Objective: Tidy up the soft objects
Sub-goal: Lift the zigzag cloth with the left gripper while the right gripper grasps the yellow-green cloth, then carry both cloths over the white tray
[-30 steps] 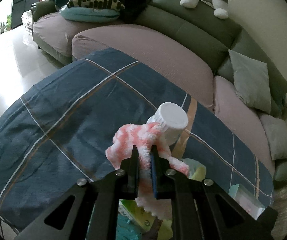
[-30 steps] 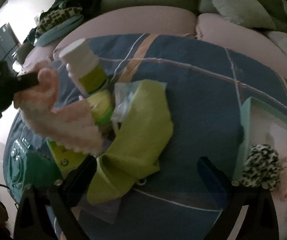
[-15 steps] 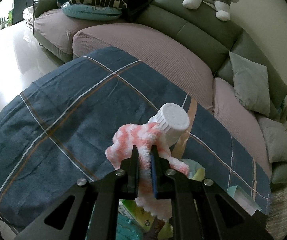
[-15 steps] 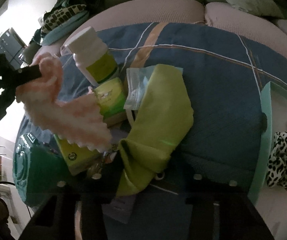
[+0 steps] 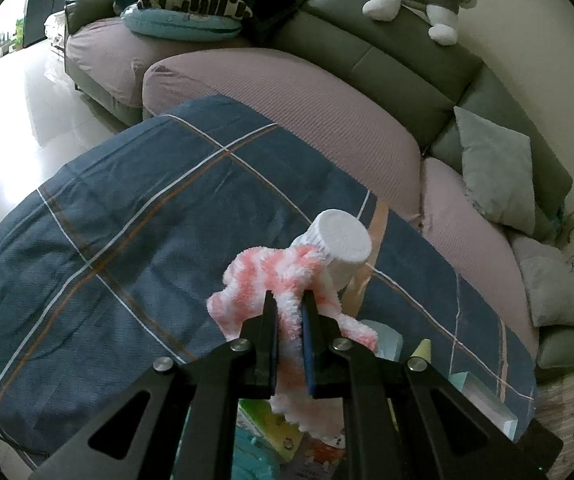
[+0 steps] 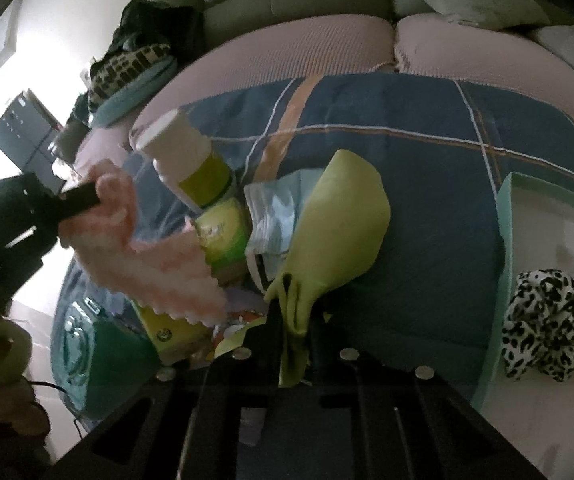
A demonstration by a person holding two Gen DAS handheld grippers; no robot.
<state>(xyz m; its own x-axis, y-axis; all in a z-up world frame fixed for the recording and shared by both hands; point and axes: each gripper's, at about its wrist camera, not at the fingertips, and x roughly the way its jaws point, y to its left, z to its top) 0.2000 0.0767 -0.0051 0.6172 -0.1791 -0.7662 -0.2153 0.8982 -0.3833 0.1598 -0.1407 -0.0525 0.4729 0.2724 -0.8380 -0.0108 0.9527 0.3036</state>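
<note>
Behind a low surface draped in a blue plaid blanket [image 5: 135,216] runs a grey and mauve sofa [image 5: 295,96], with cushions and a plush toy along its back. At the near end of the blanket lies a jumble: a white-capped bottle [image 6: 187,160], green packets, a face mask [image 6: 275,216] and other odds and ends.

Both tools already carry something. The left gripper [image 5: 287,304] has its fingers pinched on a fluffy pink-and-white sock [image 5: 271,276], lifted clear above the jumble. The right gripper [image 6: 293,308] has its fingers pressed narrow on one end of a lime-green cloth [image 6: 339,224], whose far end appears to rest on the blanket.

To the right sits a pale box with a teal rim [image 6: 503,216], and a leopard-print scrunchie [image 6: 543,320] already lies in it with something pink at its edge. So sorting looks partly done: the two held items probably still need carrying to the box, and the mask may follow.
</note>
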